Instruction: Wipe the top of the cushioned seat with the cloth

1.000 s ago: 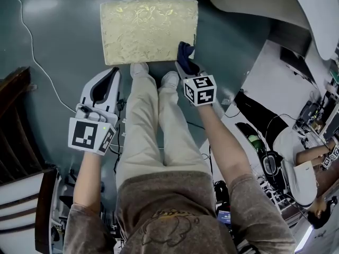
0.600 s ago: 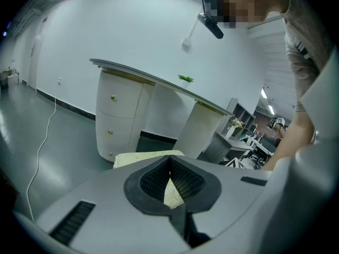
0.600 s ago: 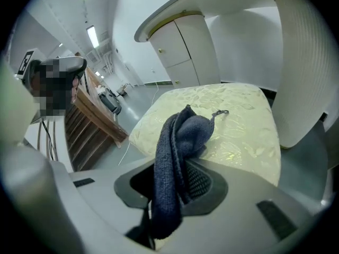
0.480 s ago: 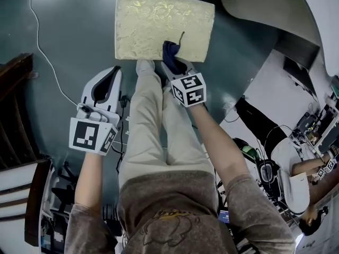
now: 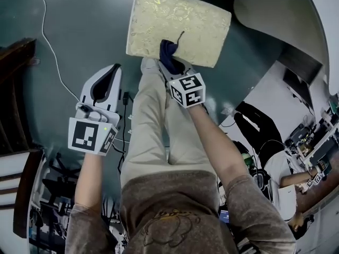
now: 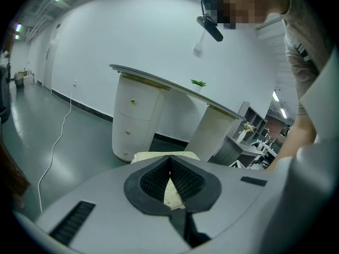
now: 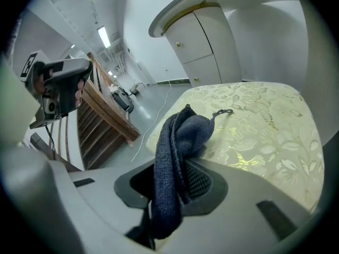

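Fingers [image 7: 198, 181] of the right gripper [image 7: 175, 179] are clamped on a dark blue cloth [image 7: 180, 136]. One fold hangs down between the ribbed pads and a bunched end sticks out past the tips. In the head view the right gripper [image 5: 170, 66] sits just above centre, toward 12 o'clock. The bare right forearm [image 5: 212, 142] runs up to it from 5 o'clock, with the marker cube facing the camera. The cloth [image 5: 168, 52] lies over the near edge of the cushioned seat [image 5: 180, 20], a cream, leaf-patterned pad at 12 o'clock. Whether the cloth presses on the fabric cannot be told. In the right gripper view the cushioned seat [image 7: 259, 126] spreads from the cloth toward 3 o'clock.

The left gripper [image 5: 114, 70] is held at 9 o'clock, well apart from the seat, on a forearm stretched straight forward. Its fingers [image 6: 188, 181] meet at the tips, and the left gripper [image 6: 170, 181] holds nothing.

The seat stands on a dark green, glossy floor [image 5: 69, 36]. A white cable [image 5: 50, 52] trails across the floor at 10 o'clock. Dark wooden stairs [image 5: 16, 89] lie at 9 o'clock, and a curved white counter [image 5: 275, 20] stands at 2 o'clock. The person's beige trousers [image 5: 153, 120] and one pale shoe [image 5: 148, 63] come up to the seat's near edge.
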The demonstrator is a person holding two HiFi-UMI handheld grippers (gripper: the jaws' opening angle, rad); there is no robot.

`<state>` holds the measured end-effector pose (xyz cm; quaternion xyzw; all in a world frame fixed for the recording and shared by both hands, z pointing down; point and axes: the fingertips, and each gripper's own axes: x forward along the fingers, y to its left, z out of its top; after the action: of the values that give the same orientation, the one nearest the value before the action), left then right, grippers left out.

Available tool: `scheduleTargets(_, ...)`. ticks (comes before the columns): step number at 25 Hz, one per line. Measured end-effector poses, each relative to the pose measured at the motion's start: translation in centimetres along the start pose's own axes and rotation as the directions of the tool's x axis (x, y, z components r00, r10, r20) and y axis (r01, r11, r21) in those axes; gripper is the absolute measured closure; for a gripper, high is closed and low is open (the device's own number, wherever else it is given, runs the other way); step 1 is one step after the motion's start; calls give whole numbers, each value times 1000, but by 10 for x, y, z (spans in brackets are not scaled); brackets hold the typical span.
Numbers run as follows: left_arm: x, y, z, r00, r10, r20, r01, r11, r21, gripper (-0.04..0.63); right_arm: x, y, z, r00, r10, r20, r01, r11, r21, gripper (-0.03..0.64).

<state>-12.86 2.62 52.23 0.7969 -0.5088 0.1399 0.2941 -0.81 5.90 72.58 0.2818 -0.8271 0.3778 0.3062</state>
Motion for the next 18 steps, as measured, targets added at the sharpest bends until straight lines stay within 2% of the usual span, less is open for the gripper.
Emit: scheduleTargets(18,-23,43,-1,996,91,18,-90,995,-51,577,70,80,33,987,158,-21,-159,986,-52,505)
